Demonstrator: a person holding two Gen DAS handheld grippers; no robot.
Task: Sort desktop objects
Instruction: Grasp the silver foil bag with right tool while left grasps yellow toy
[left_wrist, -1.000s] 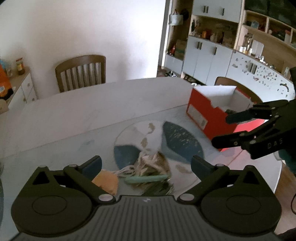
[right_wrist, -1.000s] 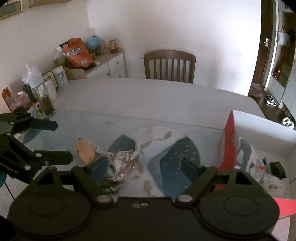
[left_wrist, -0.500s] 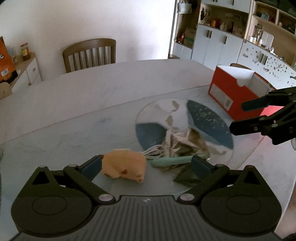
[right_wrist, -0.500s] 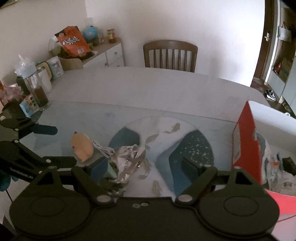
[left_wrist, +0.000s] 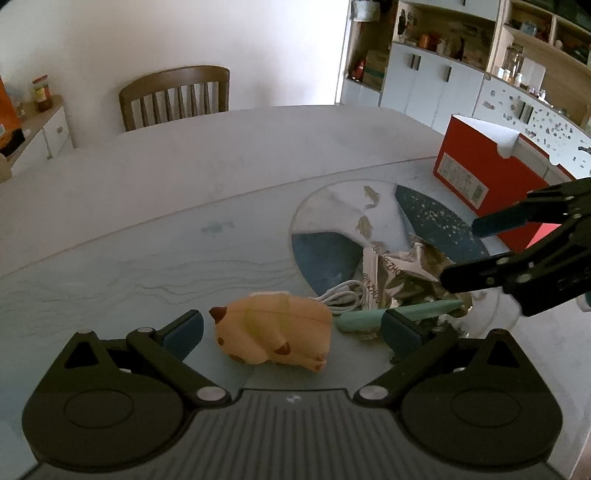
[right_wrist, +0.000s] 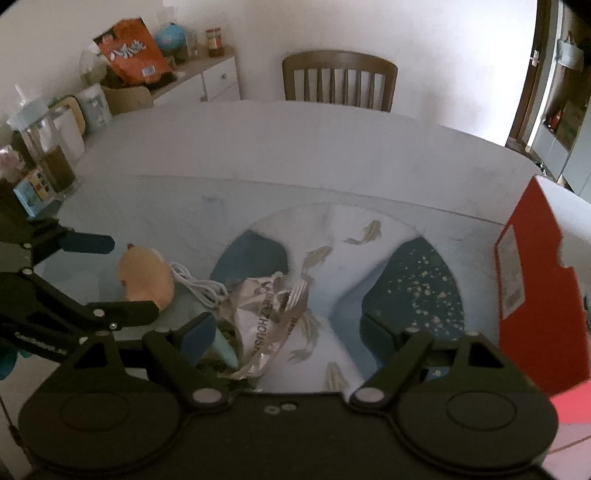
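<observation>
Two fingers of my left gripper (left_wrist: 291, 330) stand spread around the toy (left_wrist: 275, 334) on the desk (left_wrist: 184, 206), seemingly untouched, ready to grasp; my right gripper (right_wrist: 288, 334) hovers open over the wrapper (right_wrist: 266, 317), near the box (right_wrist: 532, 280).

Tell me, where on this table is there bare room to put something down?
The far table toward the chair is bare. It is crowded around the hamster toy, cable and foil wrapper; the red box takes the right.

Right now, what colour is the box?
Red box, white inside; clearest in the left wrist view.
</observation>
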